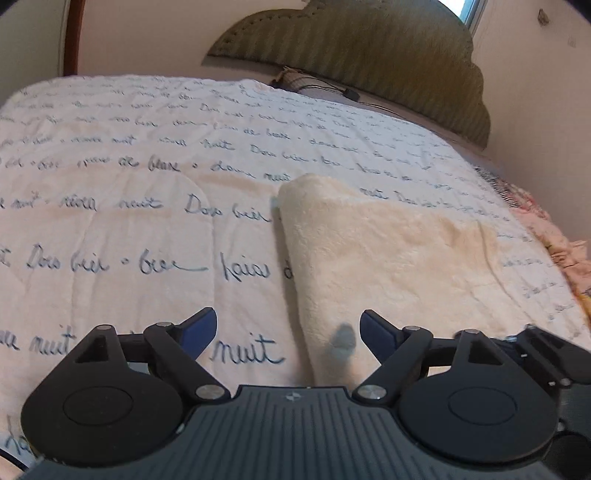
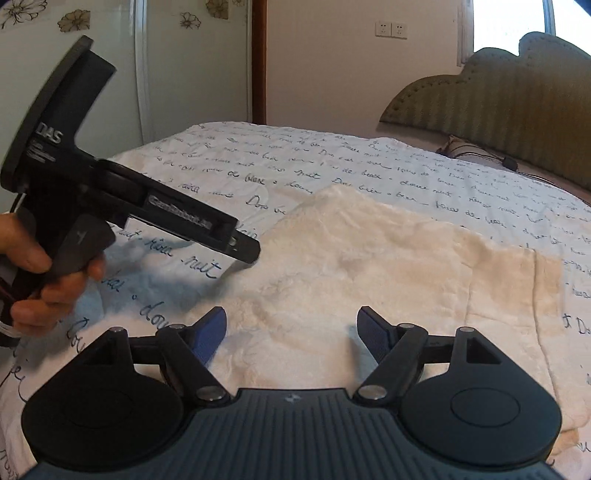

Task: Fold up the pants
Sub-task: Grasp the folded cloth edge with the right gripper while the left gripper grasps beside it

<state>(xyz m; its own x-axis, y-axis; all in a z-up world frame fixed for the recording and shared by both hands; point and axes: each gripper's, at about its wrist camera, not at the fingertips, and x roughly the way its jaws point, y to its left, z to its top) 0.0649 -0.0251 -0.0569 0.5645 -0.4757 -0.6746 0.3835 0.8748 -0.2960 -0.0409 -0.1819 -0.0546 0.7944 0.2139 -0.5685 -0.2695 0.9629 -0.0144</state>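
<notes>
Cream fleecy pants [image 1: 388, 258], folded into a thick pad, on a white quilted bedspread with blue handwritten script [image 1: 147, 184], filling the centre and right of both views.

Left wrist view: left gripper [image 1: 288, 328] at the bottom centre, blue-padded jaws spread wide with nothing between them, poised over the pants' left edge where it meets the bedspread. A small grey smudge [image 1: 342, 341] on the fleece just between the jaws. Olive scalloped upholstered headboard [image 1: 369, 55] across the top, a dark cable [image 1: 332, 88] lying below it; floral fabric [image 1: 546, 236] at the right edge, seen only here.

Right wrist view: right gripper [image 2: 291, 332] at the bottom centre, jaws likewise apart and empty, over the near part of the pants [image 2: 369, 277]. Seen only here: the left gripper [image 2: 247, 254] from the side at mid-left, its tip near the pants' left edge, held by a hand [image 2: 40, 273] at the left edge; white wall sockets [image 2: 390, 29] at the top, flower decals [image 2: 75, 19] at upper left.
</notes>
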